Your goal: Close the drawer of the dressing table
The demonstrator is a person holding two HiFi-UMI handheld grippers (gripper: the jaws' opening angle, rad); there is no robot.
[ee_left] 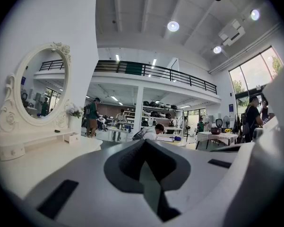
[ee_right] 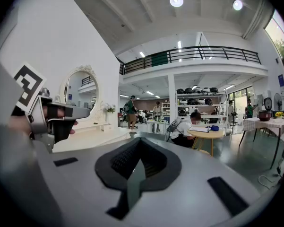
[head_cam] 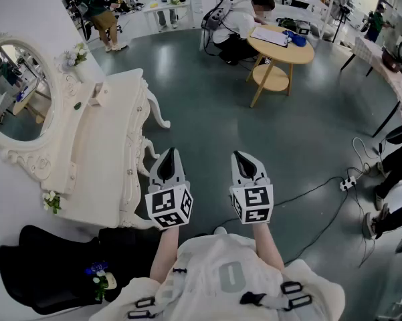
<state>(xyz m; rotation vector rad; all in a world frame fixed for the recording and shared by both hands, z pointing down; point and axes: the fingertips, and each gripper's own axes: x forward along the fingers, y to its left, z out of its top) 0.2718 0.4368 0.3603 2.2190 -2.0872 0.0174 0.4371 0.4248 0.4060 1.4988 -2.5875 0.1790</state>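
Hands hidden behind the black-and-white marker cubes (head_cam: pixel 168 207) in the head view, only bare forearms (head_cam: pixel 162 253) show. Drawer state is hard to read: the drawer front (head_cam: pixel 130 166) of the white ornate dressing table (head_cam: pixel 93 159) with oval mirror looks flush, no gap I can make out. The table sits just left of the left gripper (head_cam: pixel 170 154), not touching. Left gripper jaws are pressed together, nothing between. Right gripper (head_cam: pixel 241 156) is the same: jaws together, empty. Both are held side by side, close in front of the torso, pointing forward and roughly level over the grey floor (head_cam: pixel 207 112).
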